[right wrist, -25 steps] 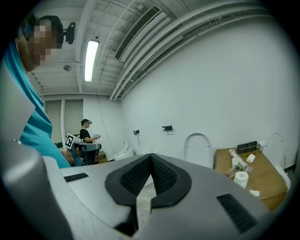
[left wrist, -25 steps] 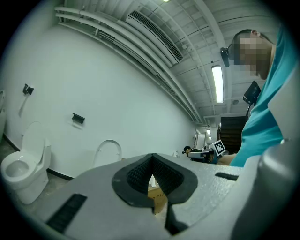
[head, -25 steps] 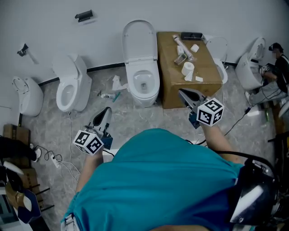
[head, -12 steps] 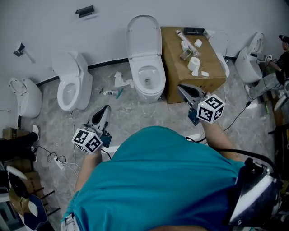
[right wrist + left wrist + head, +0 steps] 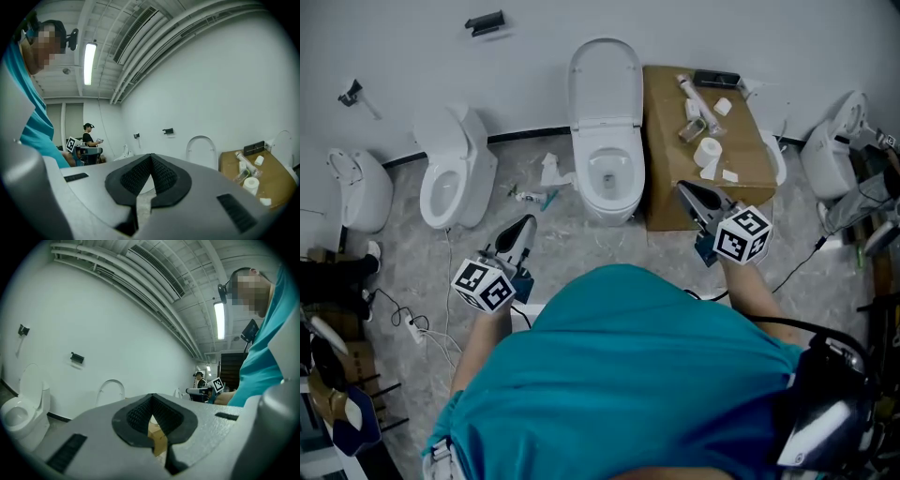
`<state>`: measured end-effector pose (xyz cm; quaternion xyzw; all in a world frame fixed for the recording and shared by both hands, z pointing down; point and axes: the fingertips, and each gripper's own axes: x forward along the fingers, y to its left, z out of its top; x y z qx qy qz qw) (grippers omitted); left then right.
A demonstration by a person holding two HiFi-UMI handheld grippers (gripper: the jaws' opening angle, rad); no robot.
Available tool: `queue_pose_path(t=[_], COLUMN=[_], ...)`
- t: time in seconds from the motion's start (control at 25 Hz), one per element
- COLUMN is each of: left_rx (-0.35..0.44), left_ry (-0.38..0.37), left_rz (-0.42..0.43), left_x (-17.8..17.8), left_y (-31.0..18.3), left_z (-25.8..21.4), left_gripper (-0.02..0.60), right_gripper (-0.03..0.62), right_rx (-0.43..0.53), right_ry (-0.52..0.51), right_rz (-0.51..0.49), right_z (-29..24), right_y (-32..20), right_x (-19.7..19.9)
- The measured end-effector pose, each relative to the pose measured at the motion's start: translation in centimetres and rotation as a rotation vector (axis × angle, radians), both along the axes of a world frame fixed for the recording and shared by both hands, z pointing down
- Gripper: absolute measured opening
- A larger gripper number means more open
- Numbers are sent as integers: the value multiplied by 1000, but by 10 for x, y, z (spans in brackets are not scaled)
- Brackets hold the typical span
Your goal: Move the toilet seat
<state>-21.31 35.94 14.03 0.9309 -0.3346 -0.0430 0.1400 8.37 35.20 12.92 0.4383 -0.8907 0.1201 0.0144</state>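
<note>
L gripper [image 5: 523,231] near-left, claw closed tight, nothing held. Centre-far: toilet seat [image 5: 589,180] lying flat on toilet [image 5: 610,202], lid [image 5: 605,77] raised vs far wall, well apart from both grippers. Cardboard box [image 5: 661,141] just right of toilet, paper rolls [image 5: 708,150] on top. R gripper [image 5: 685,192] at box's near face, claw closed, empty

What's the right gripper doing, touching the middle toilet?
Apart. The head view shows the right gripper held near the person, with the cardboard box's front showing between it and the toilet.
</note>
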Motion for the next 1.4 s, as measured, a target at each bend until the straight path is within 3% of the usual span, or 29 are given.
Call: queue_pose_path(t=[0.4,0.64,0.96,1.2,1.4], left_rx=[-2,-51,-92,-89,-81], left_ry=[9,-37,-36,5,-18], left_rz=[-51,-41,-1,92,170], left_x=[155,204,188,137,84], left_y=[-48,-74,-131,-226,-310], left_z=[-17,-9,16,35,28], left_gripper=[3,3,3,3,3], right_gripper=[-2,-2,-2,-2,-2], right_rx=[-3,-34,-84,-82,-74], right_ry=[-26,-57,-70,-44,-53], right_rz=[-106,-135,-118,-17,28], right_z=[-3,17,48,49,30], right_y=[-67,-101,-144,-217,-289], right_x=[136,173,153,109,46])
